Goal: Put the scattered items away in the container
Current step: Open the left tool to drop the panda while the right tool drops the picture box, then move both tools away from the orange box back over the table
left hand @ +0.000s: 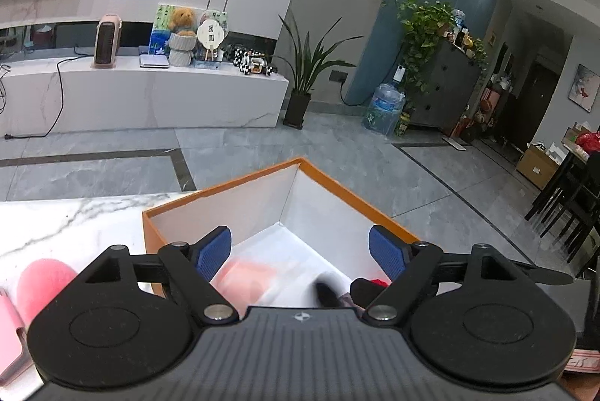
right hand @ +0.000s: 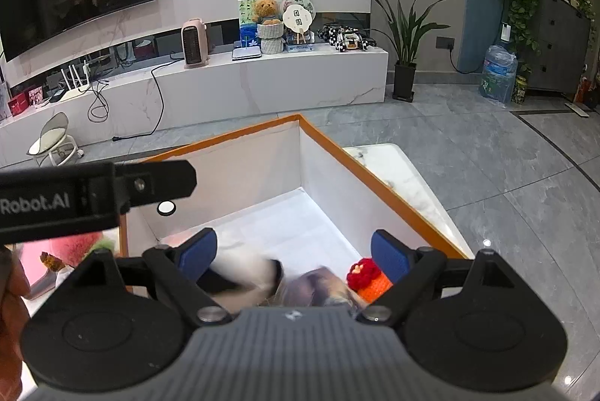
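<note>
Nearest in the left wrist view, the left gripper [left hand: 302, 251] hangs over the box [left hand: 232, 181] with its blue pads [left hand: 212, 253] spread wide and nothing between them: released. Below it a blurred pink item [left hand: 247, 279] lies on the box floor beside a dark item [left hand: 326, 292], both too smeared to name. The right gripper [right hand: 292, 256] is likewise spread and empty above the same box, over a blurred white-and-black thing [right hand: 247, 270], a greyish packet [right hand: 318, 285] and a red-and-orange knit piece [right hand: 365, 279] at its 4 o'clock. So several things are already in. What remains lies outside the box, at about 8 o'clock from the left gripper: a pink ball [left hand: 43, 283] and a flat pink case [left hand: 9, 337] on the marble table [left hand: 75, 221], the case's long axis running roughly 11 to 5. The left hand is plainly nearer to these; the next pick likely falls to it, swinging back and left over the box wall. Only the right view shows the left gripper's arm crossing at 9 o'clock, and a fuzzy red-green toy [right hand: 80, 243] beyond the wall.
</note>
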Motion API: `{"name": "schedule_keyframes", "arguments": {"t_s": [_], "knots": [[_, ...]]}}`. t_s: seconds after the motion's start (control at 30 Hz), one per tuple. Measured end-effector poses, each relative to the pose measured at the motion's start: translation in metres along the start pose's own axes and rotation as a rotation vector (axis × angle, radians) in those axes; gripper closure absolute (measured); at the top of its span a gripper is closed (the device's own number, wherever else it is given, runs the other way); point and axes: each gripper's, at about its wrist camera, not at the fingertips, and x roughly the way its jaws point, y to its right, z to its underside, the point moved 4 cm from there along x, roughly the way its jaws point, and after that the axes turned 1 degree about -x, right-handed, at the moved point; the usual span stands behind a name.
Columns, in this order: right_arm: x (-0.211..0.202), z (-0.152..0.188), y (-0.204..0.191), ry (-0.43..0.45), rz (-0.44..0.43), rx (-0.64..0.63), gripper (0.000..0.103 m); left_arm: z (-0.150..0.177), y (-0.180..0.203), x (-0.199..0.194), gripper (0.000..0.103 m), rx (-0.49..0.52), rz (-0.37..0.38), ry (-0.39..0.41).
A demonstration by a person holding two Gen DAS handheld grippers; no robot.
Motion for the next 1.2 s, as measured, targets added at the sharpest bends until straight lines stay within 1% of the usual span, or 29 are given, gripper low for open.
{"name": "schedule_keyframes", "arguments": {"t_s": [0.3, 0.43, 0.8, 1.03, 1.2], "knots": [[-0.004, -0.005, 0.000, 0.010, -0.004, 0.002, 0.012, 0.000, -0.004, 0.001, 0.007, -0.015, 0.000, -0.012], [-0.006, -0.007, -0.004, 0.016, -0.009, -0.003, 0.012, 0.004, 0.000, -0.001, 0.007, -0.018, -0.005, -0.009], [-0.013, -0.009, -0.012, 0.028, -0.014, -0.017, 0.012, -0.001, -0.003, -0.012, 0.007, -0.021, -0.010, 0.007], [-0.015, -0.011, -0.022, 0.032, -0.028, -0.030, 0.012, -0.003, -0.018, -0.026, 0.007, -0.023, -0.034, 0.013], [-0.015, -0.012, -0.030, 0.033, -0.034, -0.039, 0.012, -0.006, -0.034, -0.041, 0.007, -0.028, -0.065, 0.028]]}}
